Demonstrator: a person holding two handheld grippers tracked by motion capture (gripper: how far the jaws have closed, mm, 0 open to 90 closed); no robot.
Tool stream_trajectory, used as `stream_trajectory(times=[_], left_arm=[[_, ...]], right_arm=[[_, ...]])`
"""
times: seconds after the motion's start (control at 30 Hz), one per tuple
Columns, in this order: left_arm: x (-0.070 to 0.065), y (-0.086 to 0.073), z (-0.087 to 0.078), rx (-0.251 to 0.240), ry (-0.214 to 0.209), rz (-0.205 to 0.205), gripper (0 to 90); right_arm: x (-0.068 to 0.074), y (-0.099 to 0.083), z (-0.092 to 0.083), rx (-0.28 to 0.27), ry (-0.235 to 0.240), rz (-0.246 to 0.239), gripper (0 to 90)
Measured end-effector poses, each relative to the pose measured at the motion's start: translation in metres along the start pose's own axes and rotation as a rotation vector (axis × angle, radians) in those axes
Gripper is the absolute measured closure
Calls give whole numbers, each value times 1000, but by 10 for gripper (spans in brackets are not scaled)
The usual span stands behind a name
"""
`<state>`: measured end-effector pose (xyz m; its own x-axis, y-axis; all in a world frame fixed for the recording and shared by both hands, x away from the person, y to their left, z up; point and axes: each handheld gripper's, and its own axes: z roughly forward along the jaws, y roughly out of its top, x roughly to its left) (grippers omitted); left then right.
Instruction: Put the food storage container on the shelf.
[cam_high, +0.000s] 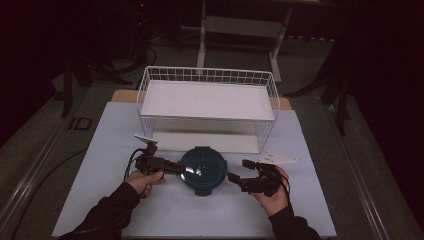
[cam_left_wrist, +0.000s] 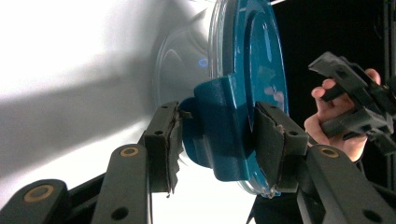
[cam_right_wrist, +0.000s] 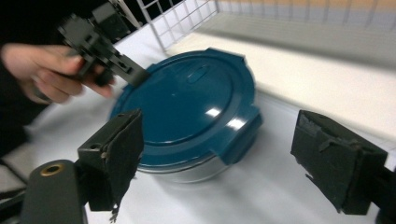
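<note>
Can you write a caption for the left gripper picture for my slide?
Left gripper clamps the blue lid's clip on a clear bowl.

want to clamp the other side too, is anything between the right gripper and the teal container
Nothing visible. The right gripper stands open with bare table between its jaws and the teal container, facing a lid clasp. The left gripper is shut on the opposite clasp, out of that path.
</note>
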<state>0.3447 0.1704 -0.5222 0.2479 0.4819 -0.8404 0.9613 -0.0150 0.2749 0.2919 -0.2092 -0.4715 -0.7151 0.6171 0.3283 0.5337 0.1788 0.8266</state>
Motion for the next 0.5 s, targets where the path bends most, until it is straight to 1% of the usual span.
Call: stream_trajectory(times=[0.03,0.1,0.13,0.17,0.23,0.3,0.37,0.4,0.43,0.5], left_arm=[[-1,-1,0,-3,1,17,539],[-4,-2,-1,-10,3,34,546],[-6,-3,-1,-15,12,49,548],[-8,-4,-1,-18,12,61,550],[-11,-6,-2,-21,20,90,552],[-14,-10,-3,-33,27,108,555],[-16,-12,-3,-37,30,131,558],[-17,-14,-4,-36,31,135,559],[-18,-15,-4,-39,33,149,560],[-19,-16,-4,-40,34,167,563]], right_arm=[[-2,0,1,8,14,24,180],[-4,-1,4,28,47,80,195],[-6,-2,6,38,69,110,210],[-9,-3,8,46,88,144,211],[-13,-5,12,56,116,205,232],[-19,-8,15,65,141,257,291],[-23,-10,18,80,172,299,352],[-25,-11,18,89,171,316,390],[-27,-13,20,92,183,327,409],[-30,-15,21,102,178,337,414]])
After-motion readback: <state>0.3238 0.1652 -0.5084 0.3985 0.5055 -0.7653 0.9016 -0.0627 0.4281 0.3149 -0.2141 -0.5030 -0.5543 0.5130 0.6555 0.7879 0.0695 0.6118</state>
